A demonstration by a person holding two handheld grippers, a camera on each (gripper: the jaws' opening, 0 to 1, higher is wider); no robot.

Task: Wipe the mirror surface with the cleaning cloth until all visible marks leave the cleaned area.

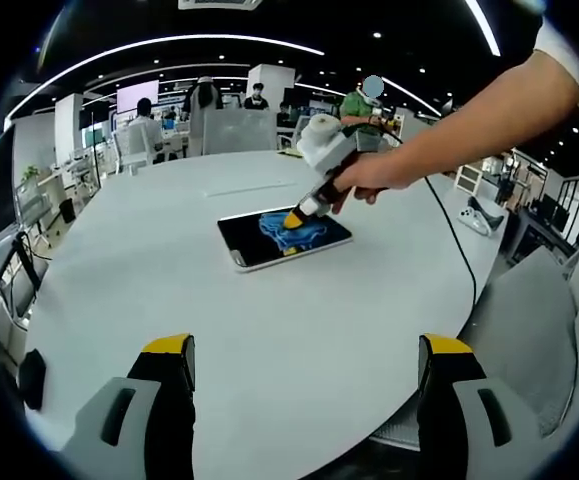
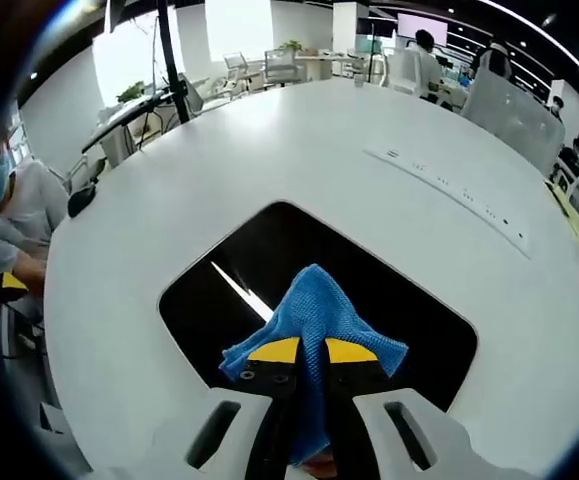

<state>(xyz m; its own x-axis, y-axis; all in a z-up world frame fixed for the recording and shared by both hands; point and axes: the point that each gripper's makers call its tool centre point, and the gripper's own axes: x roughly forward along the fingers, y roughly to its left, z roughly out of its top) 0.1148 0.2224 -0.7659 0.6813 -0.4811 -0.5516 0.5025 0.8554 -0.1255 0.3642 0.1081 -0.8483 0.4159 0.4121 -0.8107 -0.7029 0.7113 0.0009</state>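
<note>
In the right gripper view, the right gripper (image 2: 312, 352) pinched a blue cloth (image 2: 314, 320) between its yellow-tipped jaws, the cloth bunched and pressed onto the mirror (image 2: 389, 290). The mirror was a dark rounded rectangle lying flat on the white table (image 2: 269, 150), reflecting a bright strip of light beside the cloth. In the left gripper view, the left gripper (image 1: 304, 350) hung with jaws spread wide above the table's near edge, well short of the mirror. Beyond the mirror stood white chairs (image 1: 231, 130).
</note>
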